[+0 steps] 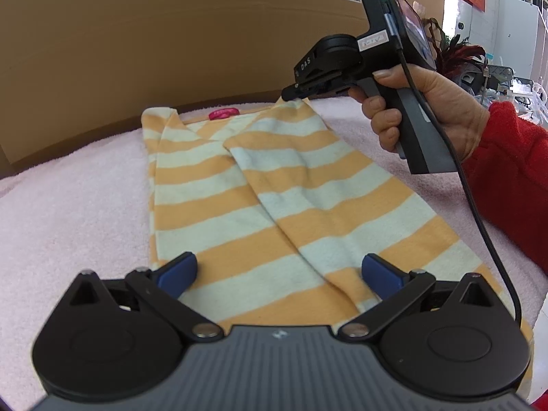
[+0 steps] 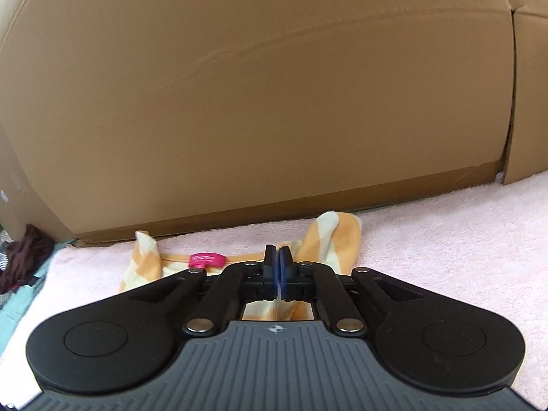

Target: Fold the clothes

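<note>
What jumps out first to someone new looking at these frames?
The orange-and-white striped garment lies partly folded on the pink towel, its pink neck label at the far edge by the cardboard box. The right gripper, shut, sits at its far corner; the left gripper hangs open over the near hem.

The orange-and-cream striped soft knit garment (image 1: 260, 198) lies flat, partly folded lengthwise, with a pink label (image 1: 223, 113) at its far edge.

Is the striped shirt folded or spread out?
Partly folded: on the striped shirt one side lies doubled over the middle, on the pink towel.
</note>
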